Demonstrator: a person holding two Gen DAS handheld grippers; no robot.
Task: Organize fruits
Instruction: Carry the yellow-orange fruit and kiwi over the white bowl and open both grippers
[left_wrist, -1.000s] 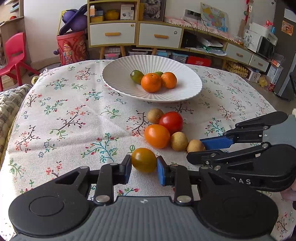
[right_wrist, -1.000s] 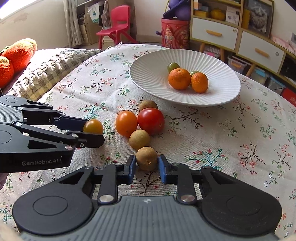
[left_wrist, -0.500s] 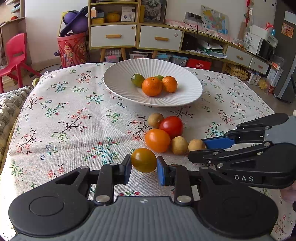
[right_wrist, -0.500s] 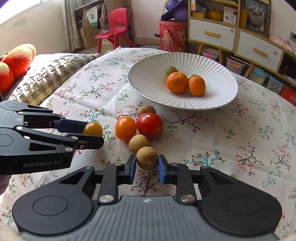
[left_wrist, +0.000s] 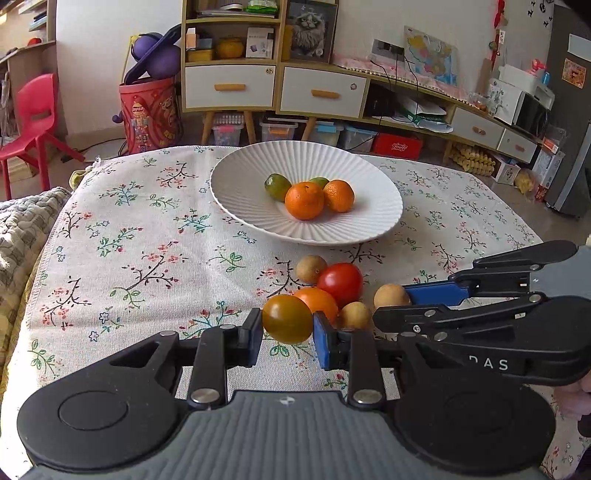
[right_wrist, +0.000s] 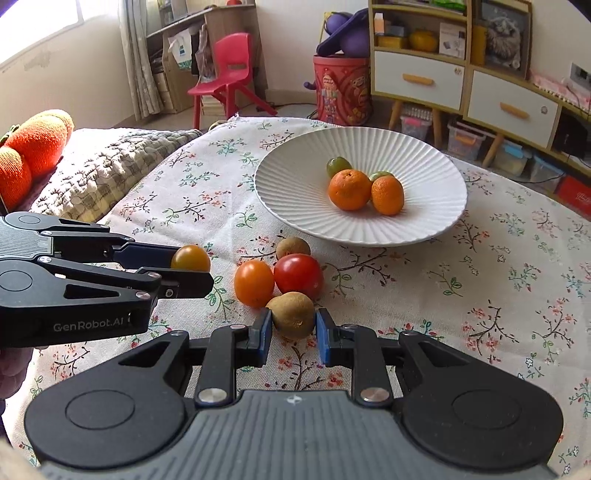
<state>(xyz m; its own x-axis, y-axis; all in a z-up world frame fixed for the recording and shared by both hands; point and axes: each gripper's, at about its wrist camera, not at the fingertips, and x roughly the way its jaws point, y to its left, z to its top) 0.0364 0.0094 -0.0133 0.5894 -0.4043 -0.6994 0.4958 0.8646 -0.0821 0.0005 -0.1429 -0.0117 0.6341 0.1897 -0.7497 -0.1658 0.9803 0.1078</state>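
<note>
While left gripper (left_wrist: 287, 330) clamps yellow tomato (left_wrist: 287, 318) | right gripper (right_wrist: 293, 330) clamps longan (right_wrist: 291, 314) | plate (left_wrist: 240, 184) left side bare

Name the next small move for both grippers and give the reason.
Probably carry both fruits across to the white ribbed plate and let go there. The left gripper is shut on a yellow-brown cherry tomato, and the right gripper on a small brown round fruit. The plate already holds two oranges and green fruits, with bare space beside them.

Floral tablecloth (left_wrist: 147, 236) carries white plate (left_wrist: 243, 192); loose fruits (left_wrist: 341, 282) beside it.
</note>
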